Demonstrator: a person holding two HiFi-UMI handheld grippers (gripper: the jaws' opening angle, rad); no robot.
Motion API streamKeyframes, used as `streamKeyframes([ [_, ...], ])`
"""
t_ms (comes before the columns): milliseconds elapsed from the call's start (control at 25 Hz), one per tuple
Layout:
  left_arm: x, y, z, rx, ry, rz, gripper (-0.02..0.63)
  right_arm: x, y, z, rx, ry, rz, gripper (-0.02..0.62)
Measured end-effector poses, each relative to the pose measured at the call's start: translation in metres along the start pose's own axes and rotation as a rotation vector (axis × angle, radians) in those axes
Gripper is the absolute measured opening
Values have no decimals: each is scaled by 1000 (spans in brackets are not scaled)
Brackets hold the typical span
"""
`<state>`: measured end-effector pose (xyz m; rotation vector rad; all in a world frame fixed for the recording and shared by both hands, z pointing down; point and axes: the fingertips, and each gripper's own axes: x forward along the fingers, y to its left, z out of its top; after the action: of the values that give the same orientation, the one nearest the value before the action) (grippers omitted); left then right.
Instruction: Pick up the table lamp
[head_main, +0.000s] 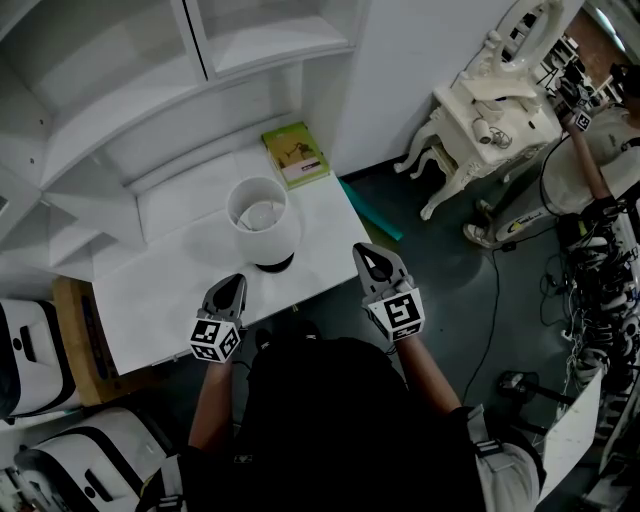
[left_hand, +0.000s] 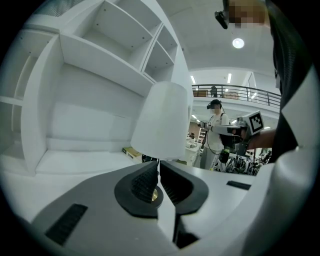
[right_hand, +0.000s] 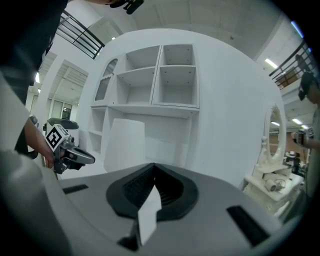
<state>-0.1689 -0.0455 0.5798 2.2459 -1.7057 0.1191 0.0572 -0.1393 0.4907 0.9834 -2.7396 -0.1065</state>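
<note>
Both my arms were out in front, left forearm (head_main: 208, 398) and right forearm (head_main: 433, 372) bare and angled forward. My left gripper (head_main: 232, 286) pointed ahead and slightly down, jaws pressed together along a thin slit. My right gripper (head_main: 369, 253) sat well apart to its right, tipped the same way, jaws closed to a point. The left marker cube (head_main: 215, 339) and right marker cube (head_main: 398, 313) faced up.

Head view: we are looking steeply down from overhead, the white table (head_main: 180, 300) at 9 o'clock.
Left gripper view: we are facing the table lamp (left_hand: 162, 120) closely, at 12 o'clock.
Right gripper view: we are viewing it farther off, at 9 o'clock.
Shared: we are catching table lamp and shelving (right_hand: 160, 75) in all three.
</note>
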Motion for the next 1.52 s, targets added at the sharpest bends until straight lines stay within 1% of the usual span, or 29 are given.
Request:
streamKeyframes([
  [240,24,-8,-13,24,36,-55,14,-9,-3,-7,-8,35,-13,8],
  [440,42,-11,-22,33,56,-90,21,-20,-8,-13,-10,66,-44,8],
  [680,59,-9,-35,41,93,-125,95,-30,-12,-25,-2,103,-86,8],
  [880,78,-8,-39,46,107,-140,125,-42,-14,-36,3,139,-113,8],
  [1000,90,-9,-41,50,113,-149,163,-50,-18,-43,8,161,-136,8],
  [1200,106,-14,-43,53,105,-170,191,-61,-25,-50,11,182,-166,8],
  [1280,111,-13,-43,58,100,-163,198,-65,-26,-52,12,193,-175,8],
  [1400,113,-5,-43,85,84,-111,198,-68,-27,-55,13,202,-184,8],
  [1520,115,6,-41,87,61,-53,242,-70,-27,-58,15,212,-192,8],
])
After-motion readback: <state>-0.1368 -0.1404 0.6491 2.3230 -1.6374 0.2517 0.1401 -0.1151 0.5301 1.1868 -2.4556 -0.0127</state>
